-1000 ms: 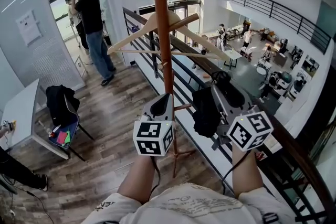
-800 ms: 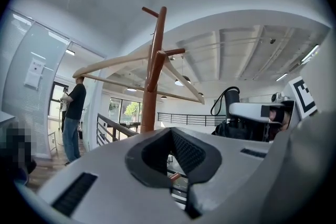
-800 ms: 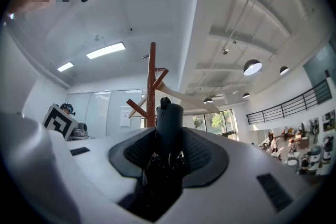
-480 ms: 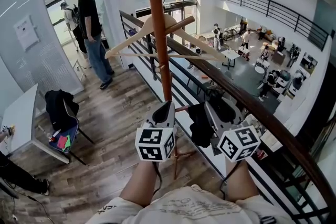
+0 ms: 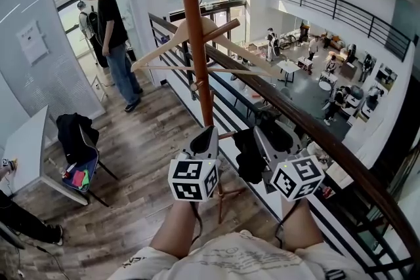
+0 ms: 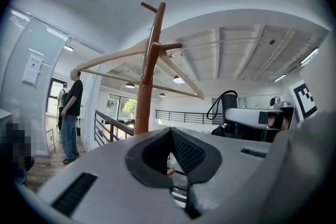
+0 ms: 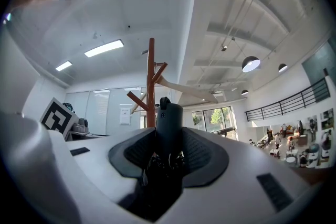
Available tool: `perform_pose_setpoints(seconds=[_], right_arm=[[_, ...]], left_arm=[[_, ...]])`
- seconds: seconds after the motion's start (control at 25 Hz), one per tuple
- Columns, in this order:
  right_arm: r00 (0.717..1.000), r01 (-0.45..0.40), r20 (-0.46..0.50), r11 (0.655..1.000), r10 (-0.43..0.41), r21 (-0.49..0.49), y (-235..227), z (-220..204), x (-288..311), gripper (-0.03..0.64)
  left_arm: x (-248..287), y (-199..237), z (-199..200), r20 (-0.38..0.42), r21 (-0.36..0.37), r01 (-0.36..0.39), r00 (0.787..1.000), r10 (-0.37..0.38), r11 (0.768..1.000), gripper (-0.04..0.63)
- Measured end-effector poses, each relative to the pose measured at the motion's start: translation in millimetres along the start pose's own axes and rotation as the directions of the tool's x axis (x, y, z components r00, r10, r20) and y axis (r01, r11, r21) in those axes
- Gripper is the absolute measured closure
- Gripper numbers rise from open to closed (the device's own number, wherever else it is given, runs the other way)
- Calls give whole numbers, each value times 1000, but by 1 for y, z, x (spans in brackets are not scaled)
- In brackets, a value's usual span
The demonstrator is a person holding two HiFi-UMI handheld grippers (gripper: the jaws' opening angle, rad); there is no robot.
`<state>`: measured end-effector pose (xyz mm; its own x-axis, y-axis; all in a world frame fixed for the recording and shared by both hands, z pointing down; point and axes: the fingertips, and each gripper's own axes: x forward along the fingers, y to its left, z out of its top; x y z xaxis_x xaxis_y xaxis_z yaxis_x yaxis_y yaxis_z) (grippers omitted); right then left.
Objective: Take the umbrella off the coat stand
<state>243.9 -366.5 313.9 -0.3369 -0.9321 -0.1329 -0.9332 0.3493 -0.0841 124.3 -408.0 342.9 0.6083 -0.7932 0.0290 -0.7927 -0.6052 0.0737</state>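
The brown wooden coat stand (image 5: 193, 42) rises straight ahead, with a pale wooden hanger (image 5: 197, 33) on its pegs. My right gripper (image 5: 262, 134) is shut on a folded black umbrella (image 5: 249, 153), held clear of the stand to its right; the fabric bundle hangs at the jaws' left. In the right gripper view the umbrella's black handle (image 7: 169, 120) stands upright between the pads of the right gripper (image 7: 169, 139), with the stand (image 7: 151, 81) behind. My left gripper (image 5: 207, 136) is shut and holds nothing, just in front of the pole. From the left gripper (image 6: 173, 139) the stand (image 6: 149, 76) looms close.
A dark railing (image 5: 315, 134) runs diagonally right of the stand, with an atrium drop beyond it. A person (image 5: 111, 29) stands at the far left by a doorway. A chair with a black bag (image 5: 75, 134) and a white table (image 5: 26, 141) sit on the left.
My right gripper has come down with the umbrella, now lower beside the left gripper. The left gripper has kept its place. The person at the back has shifted slightly.
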Motion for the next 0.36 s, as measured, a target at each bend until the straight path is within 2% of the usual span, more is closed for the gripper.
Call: perform_pose_setpoints(seconds=[0.36], right_arm=[[1000, -15, 4, 1000, 15, -3, 6, 6, 3, 463]], left_arm=[[-1, 2, 6, 10, 4, 2, 1000, -2, 1000, 591]])
